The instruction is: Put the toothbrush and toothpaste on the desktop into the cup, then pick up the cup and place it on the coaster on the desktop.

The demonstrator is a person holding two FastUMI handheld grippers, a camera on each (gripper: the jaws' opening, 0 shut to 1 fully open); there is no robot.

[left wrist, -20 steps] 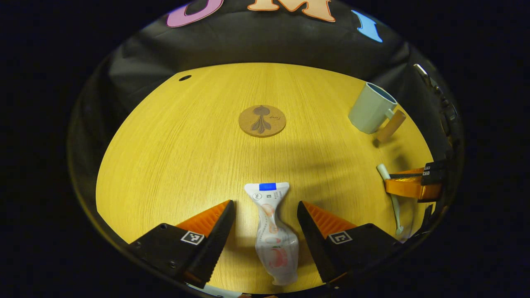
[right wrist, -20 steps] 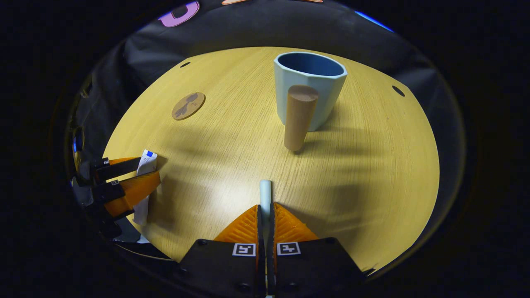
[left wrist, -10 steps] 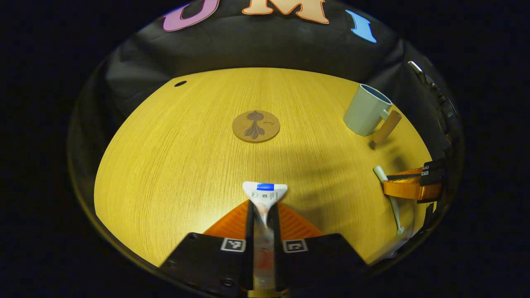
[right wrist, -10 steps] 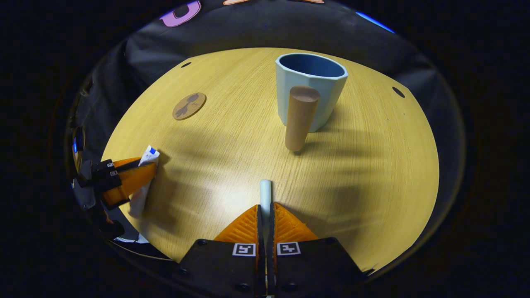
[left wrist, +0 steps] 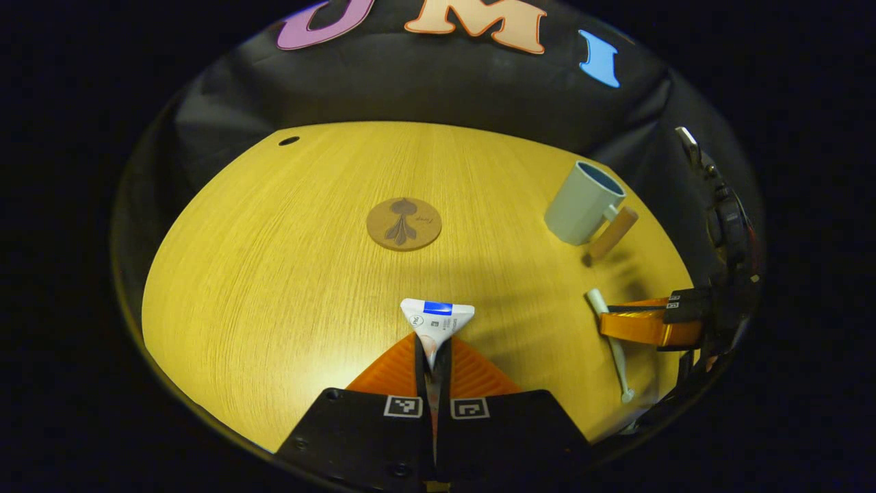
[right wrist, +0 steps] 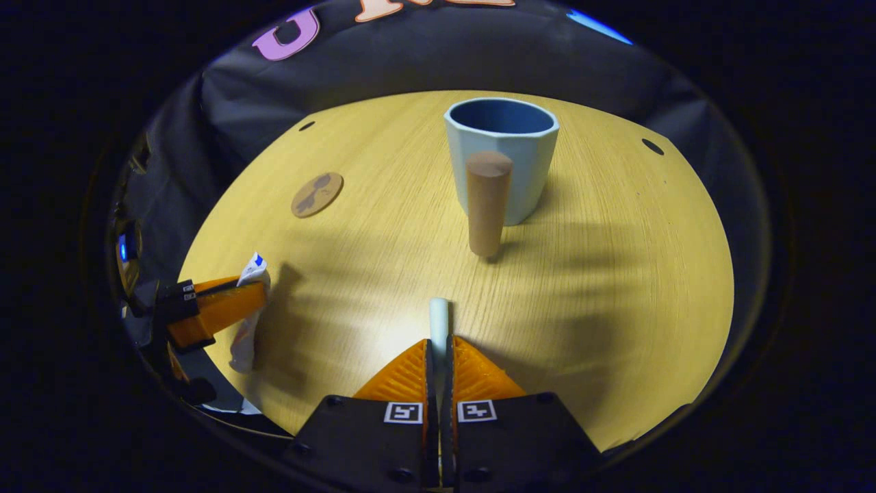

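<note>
My left gripper (left wrist: pixel 435 349) is shut on the white toothpaste tube (left wrist: pixel 437 320), whose flat crimped end with a blue band sticks out past the fingertips, above the table. My right gripper (right wrist: pixel 438 346) is shut on the pale toothbrush (right wrist: pixel 438 316); its handle end pokes forward between the fingers. In the left gripper view the toothbrush (left wrist: pixel 612 335) hangs across the right gripper (left wrist: pixel 647 322) at the right. The light blue cup (right wrist: pixel 503 157) with a wooden peg handle (right wrist: pixel 487 202) stands upright ahead of the right gripper. A round cork coaster (left wrist: pixel 404 224) lies mid-table.
The wooden table (left wrist: pixel 274 260) has small dark holes near its far edge (left wrist: pixel 289 141). In the right gripper view the left gripper (right wrist: pixel 212 311) holds the tube (right wrist: pixel 248 322) at the table's left edge. Black cloth wall stands behind the table.
The left gripper closed on the toothpaste tube and lifted it off the table. The right gripper stayed shut on the toothbrush and rose slightly.
</note>
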